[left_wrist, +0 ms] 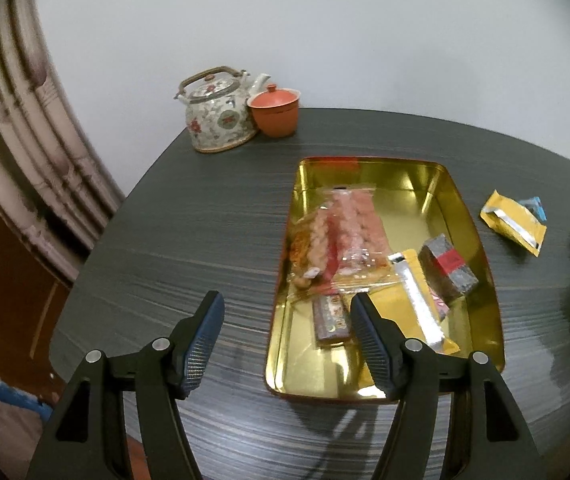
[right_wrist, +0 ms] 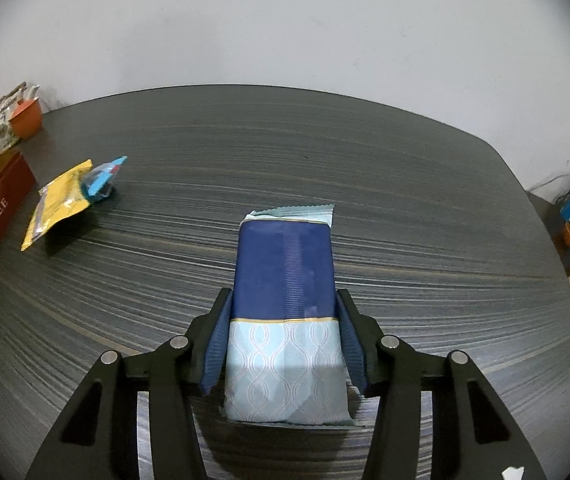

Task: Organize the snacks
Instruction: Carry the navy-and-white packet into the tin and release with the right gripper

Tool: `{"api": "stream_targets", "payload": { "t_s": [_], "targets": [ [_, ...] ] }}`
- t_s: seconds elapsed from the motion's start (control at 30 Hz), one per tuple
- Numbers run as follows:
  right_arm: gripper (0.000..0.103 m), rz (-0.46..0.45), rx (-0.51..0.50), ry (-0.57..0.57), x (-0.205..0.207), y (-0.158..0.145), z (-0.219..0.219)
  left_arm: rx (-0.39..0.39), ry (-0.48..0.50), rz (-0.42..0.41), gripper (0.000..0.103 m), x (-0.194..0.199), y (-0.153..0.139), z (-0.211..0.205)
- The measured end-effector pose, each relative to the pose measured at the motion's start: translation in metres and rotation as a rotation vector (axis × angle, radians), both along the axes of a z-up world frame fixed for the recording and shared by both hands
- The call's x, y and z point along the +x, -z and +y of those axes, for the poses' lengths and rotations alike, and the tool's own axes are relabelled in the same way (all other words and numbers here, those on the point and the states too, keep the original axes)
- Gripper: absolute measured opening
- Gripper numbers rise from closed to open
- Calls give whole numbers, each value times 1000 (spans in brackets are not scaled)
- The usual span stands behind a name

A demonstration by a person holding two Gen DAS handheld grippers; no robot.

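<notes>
- Two grippers are in play; the gold tin point(left_wrist: 481, 240), open on the dark surface point(left_wrist: 205, 240), serves as the landmark for all positions below.
- Right gripper point(right_wrist: 283, 334): the blue snack packet point(right_wrist: 285, 280) lies between its jaws, long axis running straight ahead along the fingers. Both pads sit against the packet's long sides, so the jaws are judged closed on it. The packet appears to rest on the surface, well to the right of the tin.
- Left gripper point(left_wrist: 287, 338): jaws open and empty, hovering over the tin's near left corner.
- Yellow packet point(right_wrist: 59, 200) with a small blue wrapper point(right_wrist: 103, 178) lies between the tin and the blue snack packet.
- Coming move, as judged: carry the held packet leftward, past the yellow packet, into the tin.
</notes>
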State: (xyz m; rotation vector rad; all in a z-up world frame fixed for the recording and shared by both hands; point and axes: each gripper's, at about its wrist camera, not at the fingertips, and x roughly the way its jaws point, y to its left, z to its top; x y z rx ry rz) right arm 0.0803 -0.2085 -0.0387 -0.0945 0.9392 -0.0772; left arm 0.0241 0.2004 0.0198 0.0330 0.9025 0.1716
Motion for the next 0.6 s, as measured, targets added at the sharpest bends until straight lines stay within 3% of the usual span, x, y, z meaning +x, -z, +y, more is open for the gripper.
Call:
{"api": "stream_targets", "payload": {
  "t_s": [0.2,0.3,0.6],
  "targets": [
    [46,-30,20,-46,-5,-25,23,-58,-47,2,69,0,-2,17],
    [46,-49,70,-96,-6,-43,45,-34,-73,-34,72,-4,-10,22],
    [46,-79,151,-311,-13,-76,148,-27,-108,-8,75,-3,-5,32]
  ]
}}
